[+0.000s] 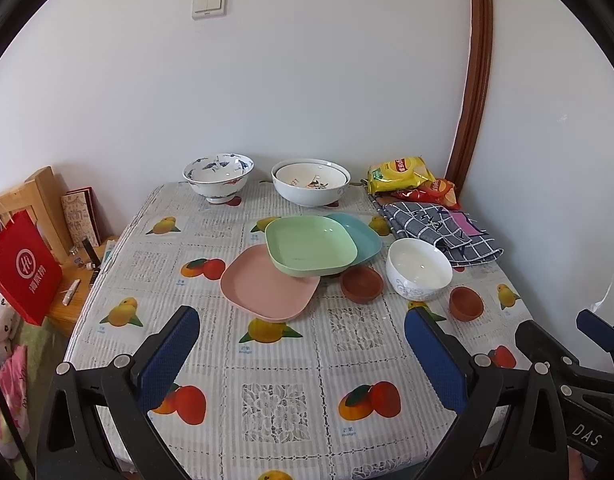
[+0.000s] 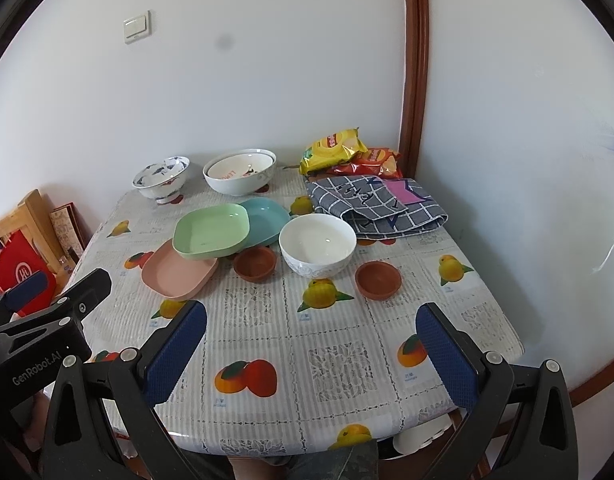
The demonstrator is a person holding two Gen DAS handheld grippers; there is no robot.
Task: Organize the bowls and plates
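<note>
Both of your grippers hang above the near edge of the table [image 1: 107, 312], the left gripper [image 1: 303, 344] and the right gripper [image 2: 311, 344] alike spread wide and carrying nothing. The trouble waits in the middle of the table: the green plate [image 1: 311, 248] rests tilted across the pink plate [image 1: 267, 292] and the teal plate [image 1: 359, 236], so it is propped, not seated. If you pull the pink plate out from below, the green one will likely tip and slide. Just beside that pile sits a small brown dish [image 1: 361, 283], and next to it the white bowl [image 1: 419, 274], with a second brown dish [image 1: 466, 303] toward the right edge; a wide jaw reaching for one can easily knock its neighbour. The white bowl looks glazed and smooth, so a pinch on its rim may slip. At the far edge stand the blue-patterned bowl [image 1: 218, 178] and the large white bowl [image 1: 311, 186], which seems to hold another bowl nested inside; reach over the pile carelessly and you may clip the raised green rim. The checked cloth [image 1: 439, 226] and snack bags [image 1: 411, 180] crowd the far right corner, leaving little room there.
</note>
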